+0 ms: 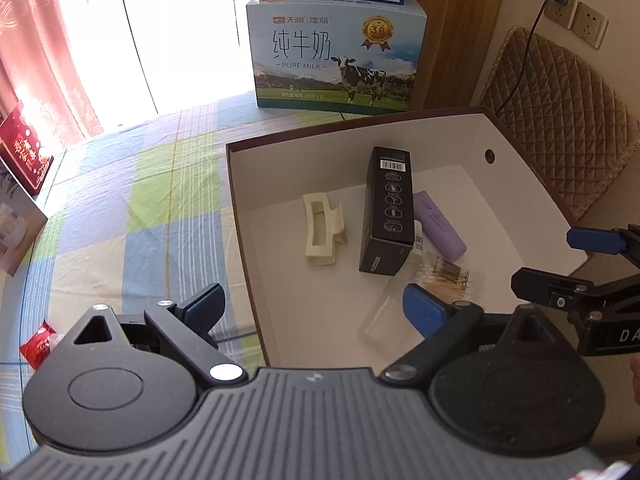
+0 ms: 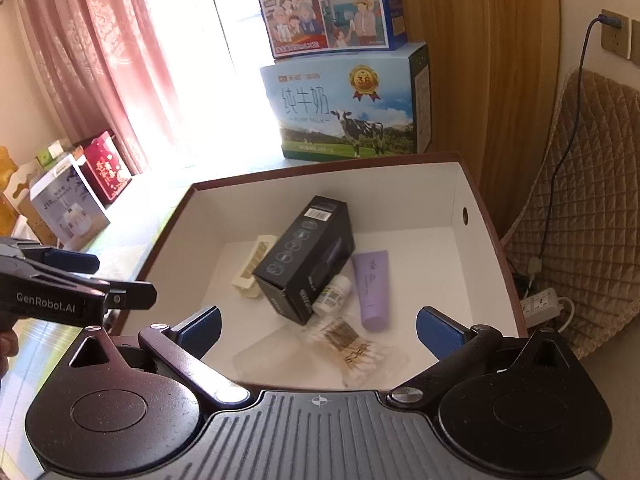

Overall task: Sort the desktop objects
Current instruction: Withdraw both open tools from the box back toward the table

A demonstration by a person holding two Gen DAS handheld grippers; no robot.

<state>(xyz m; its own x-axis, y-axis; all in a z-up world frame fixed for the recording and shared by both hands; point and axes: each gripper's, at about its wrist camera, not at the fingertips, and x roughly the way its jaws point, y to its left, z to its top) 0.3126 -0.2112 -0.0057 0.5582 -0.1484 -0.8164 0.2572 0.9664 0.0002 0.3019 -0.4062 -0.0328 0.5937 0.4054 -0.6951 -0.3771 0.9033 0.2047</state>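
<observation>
1. Nearest the lens in the left wrist view: the left gripper (image 1: 316, 312), blue-padded fingers spread wide and empty, one finger over the checked tablecloth (image 1: 132, 216), the other over the box interior.
2. Nearest in the right wrist view: the right gripper (image 2: 318, 328), likewise spread wide, grasping nothing, hanging above the near edge of the same box.
3. Beyond both: a large open cardboard box with white inner walls and a dark brown rim (image 1: 280, 184), resting on the tablecloth, with a small round hole in its right wall.
4. Inside, at the left: a cream plastic claw hair clip (image 1: 322, 232), lying flat on the box floor.
5. At the centre: a long black rectangular carton with a white barcode label and a row of oval icons (image 1: 388, 208), tilted, one end propped on the items beside it.
6. Just right of the carton: a lilac squeeze tube with a flat crimped end (image 2: 372, 286), lying on its side.
7. Between carton and tube: a small white bottle with a printed label (image 2: 332, 294), partly tucked under the carton.
8. Closest to the grippers on the box floor: a clear packet of cotton swabs with wooden sticks (image 2: 352, 346).
9. Outside the box, left on the tablecloth: a small red wrapped sweet (image 1: 38, 344).
10. Behind the box: a pale blue milk carton case printed with a cow (image 1: 336, 56).
</observation>
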